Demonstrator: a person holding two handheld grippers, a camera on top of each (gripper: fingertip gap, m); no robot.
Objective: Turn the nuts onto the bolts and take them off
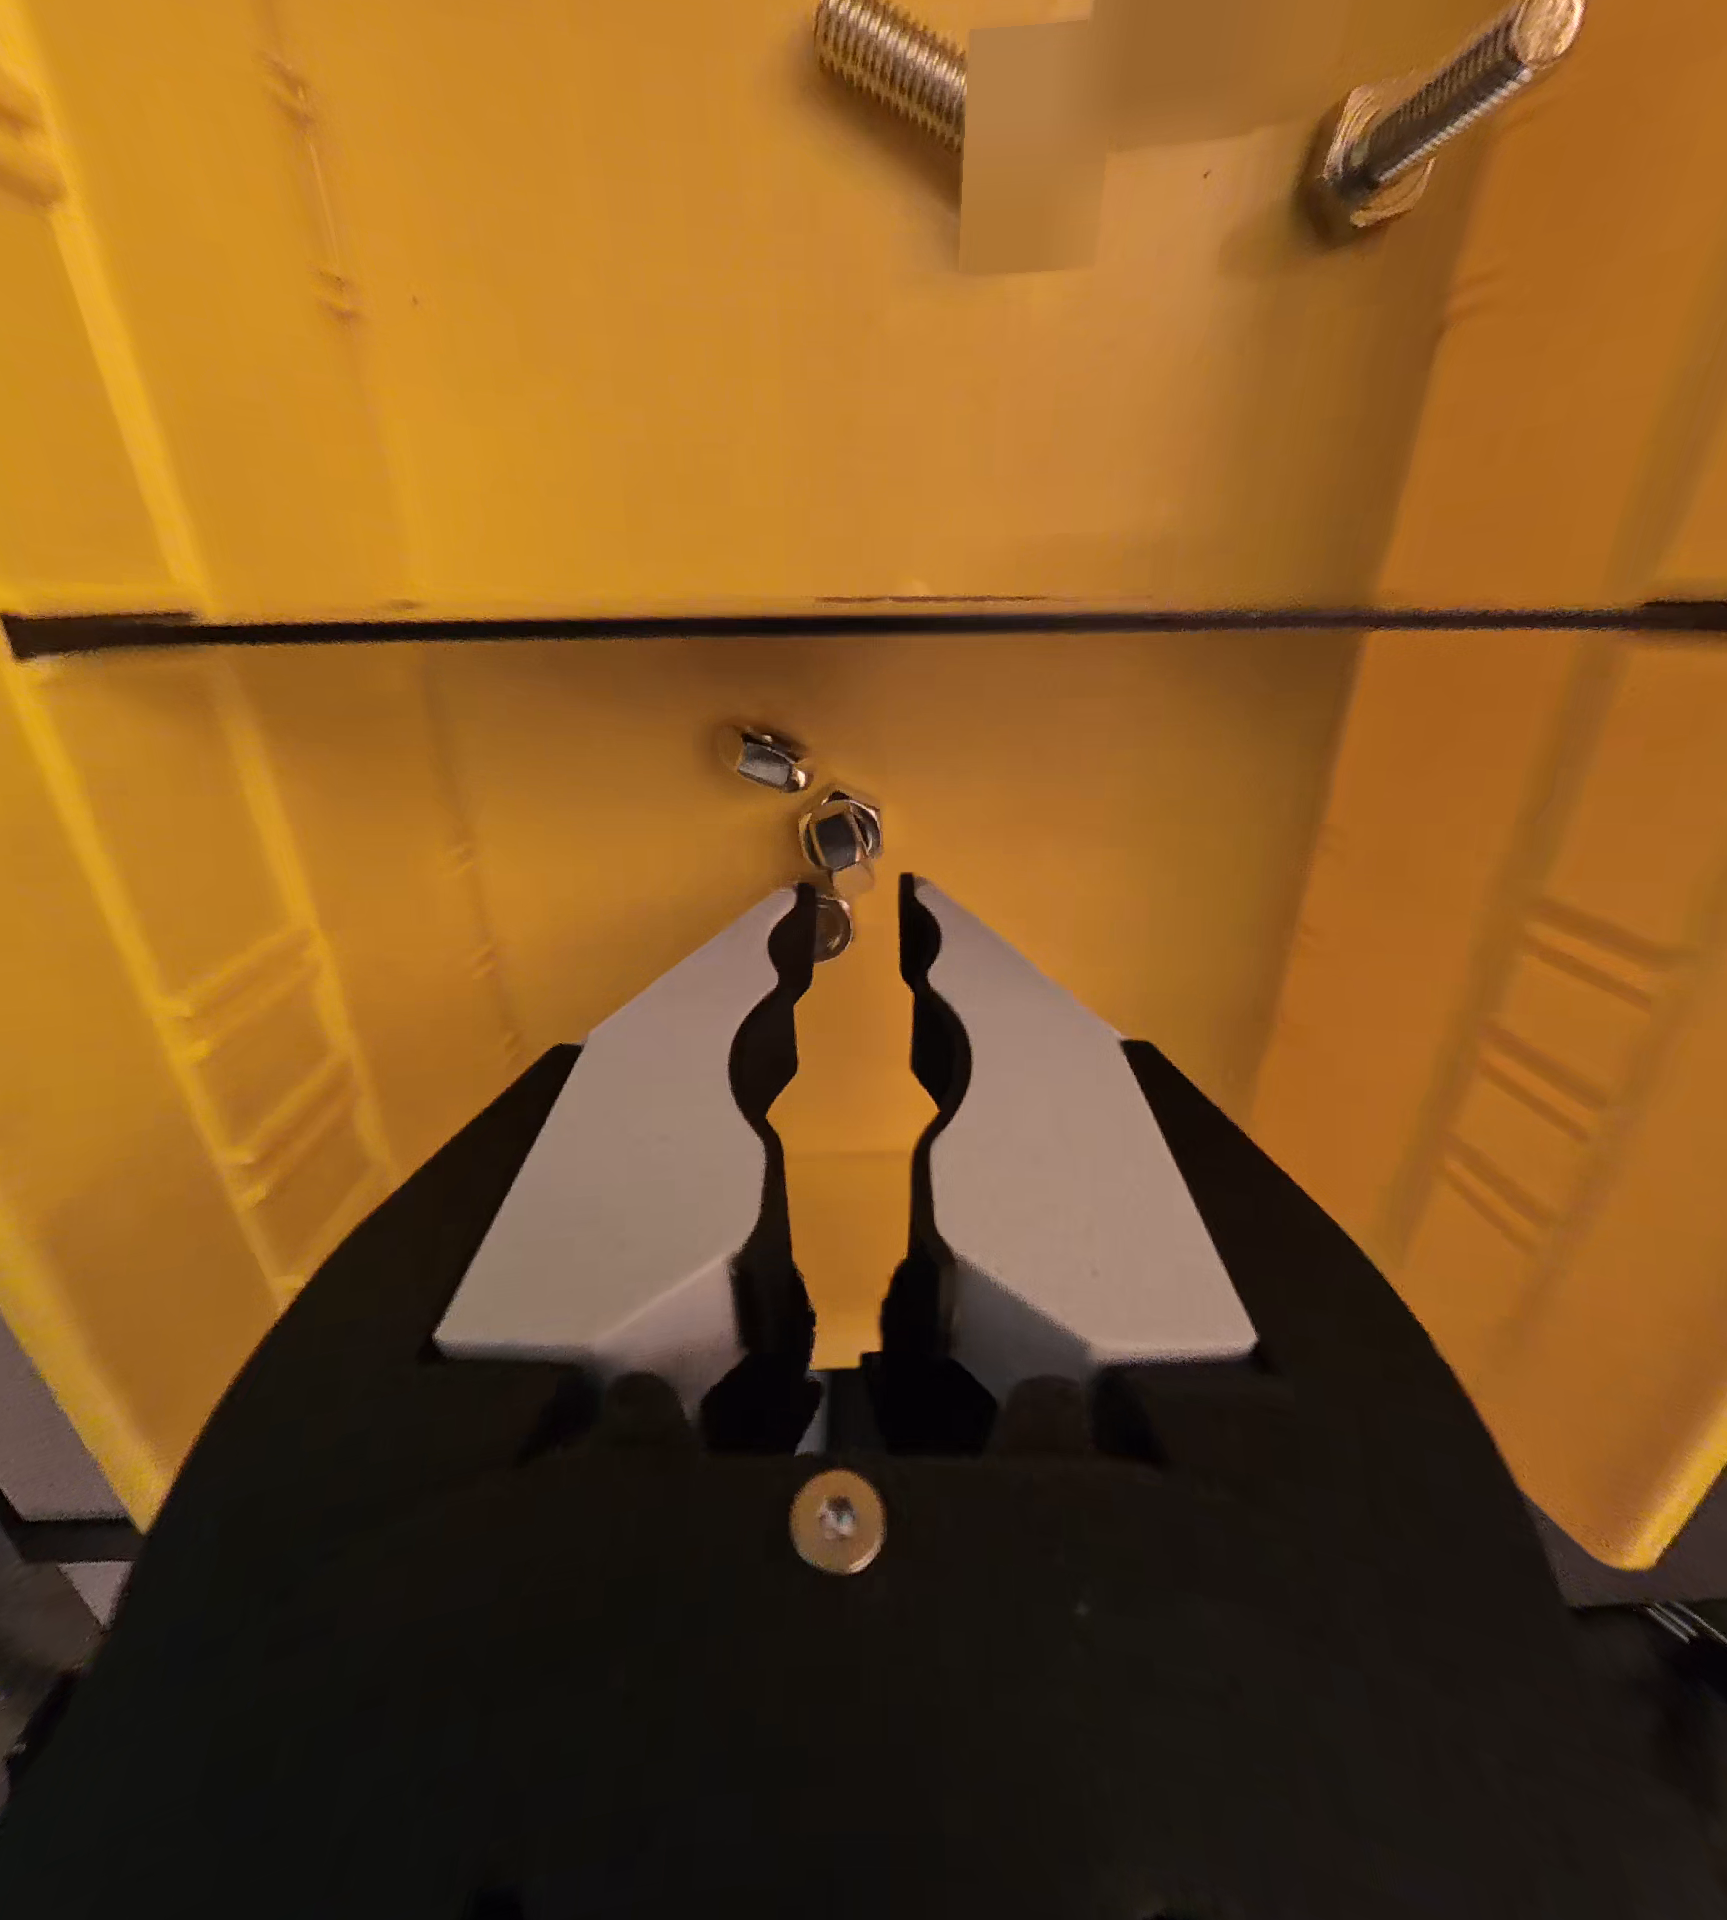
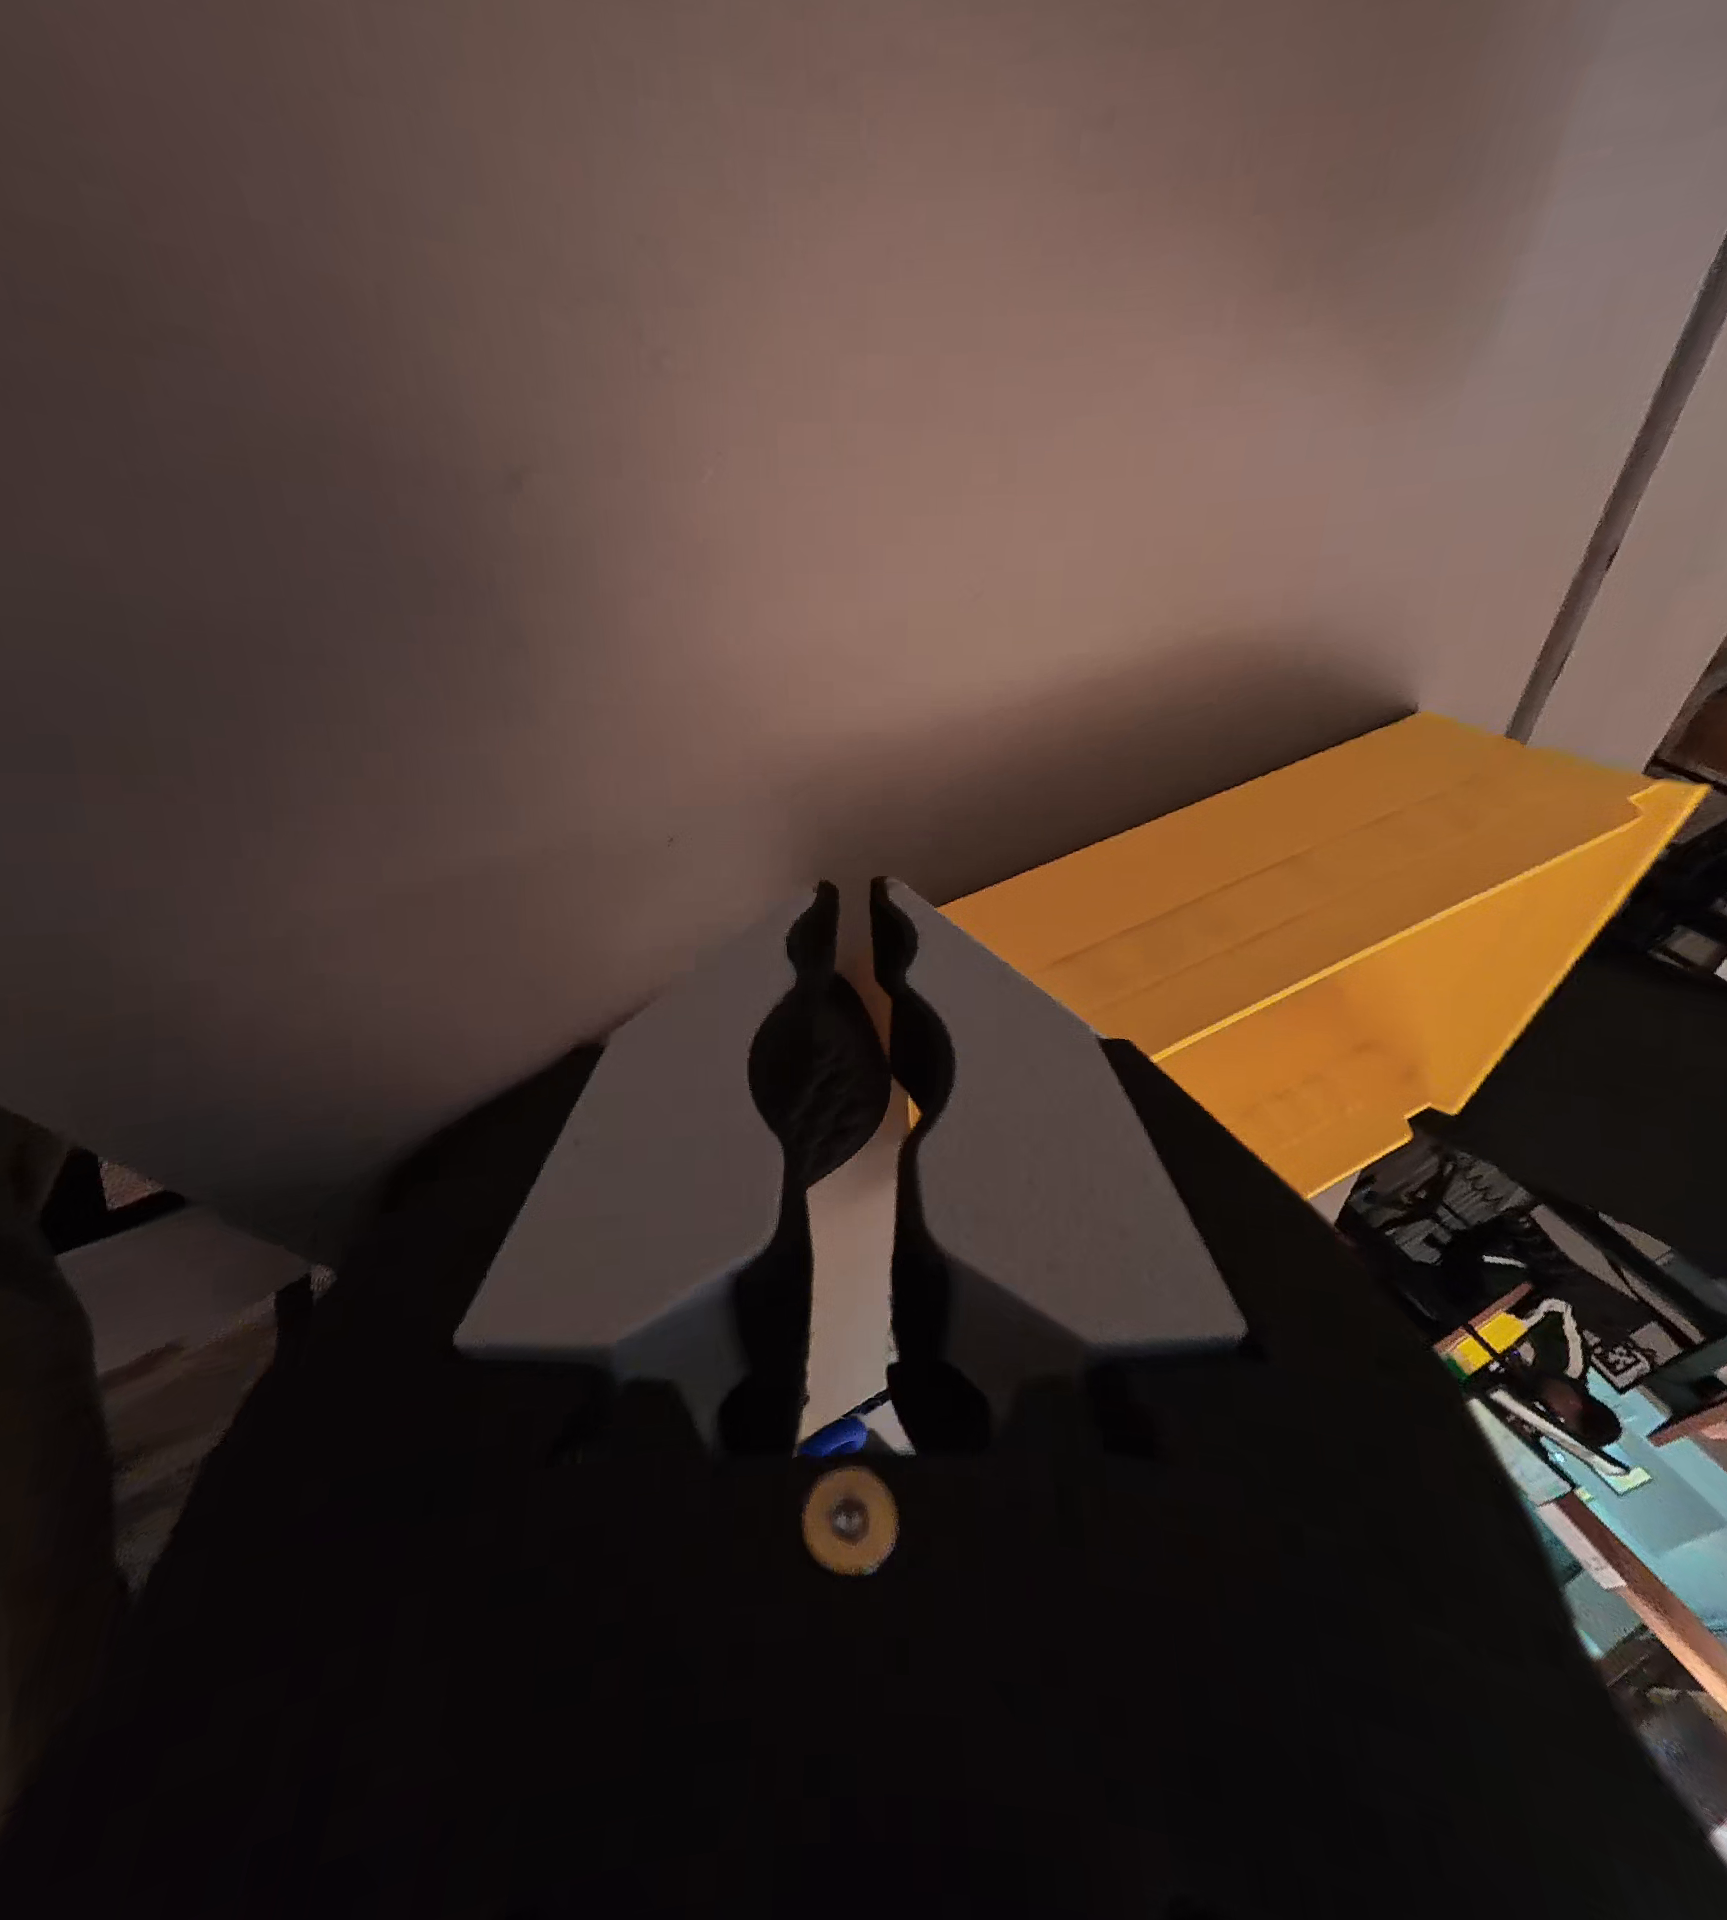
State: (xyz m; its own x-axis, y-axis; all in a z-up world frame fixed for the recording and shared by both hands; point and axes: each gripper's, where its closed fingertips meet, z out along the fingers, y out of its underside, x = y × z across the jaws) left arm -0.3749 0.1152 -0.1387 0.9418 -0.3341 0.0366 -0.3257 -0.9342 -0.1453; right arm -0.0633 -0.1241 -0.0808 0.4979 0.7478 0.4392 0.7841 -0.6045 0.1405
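left gripper (image 1: 854, 899): in the near compartment of the yellow bin (image 1: 1098, 831), jaws a narrow gap apart, nothing clamped. Tips right at the nearest small nut.
nearest nut (image 1: 831, 928): on bin floor, touching inner edge of the left fingertip (image 1: 805, 914), partly hidden by it. Not between the pads yet.
risk 1: tip is beside the nut, not around it. Closing from here prob. pushes it sideways or pops it out instead of trapping it.
middle nut (image 1: 840, 834): just beyond the tips, hex face up, touching or nearly touching the nearest one; can't tell which.
risk 2: nuts bunched, so a grab may catch two, or knock the neighbour away.
far nut (image 1: 768, 758): lying on its side, a bit left and farther, near the divider.
divider (image 1: 838, 627): dark thin wall across the bin, splits near and far compartments.
far compartment: threaded bolt (image 1: 890, 73) at top centre, partly under a blur patch; second bolt (image 1: 1441, 109) at right with a larger hex nut (image 1: 1363, 177) on its shank.
right gripper (image 2: 854, 894): above a grey tabletop (image 2: 630, 468), bin to its right. Jaws nearly closed; a dark shape sits between them, can't tell if it's a held thing or pad.
risk 3: small nut, smooth floor, dim light; poor hold means a drop on the way to a bolt.
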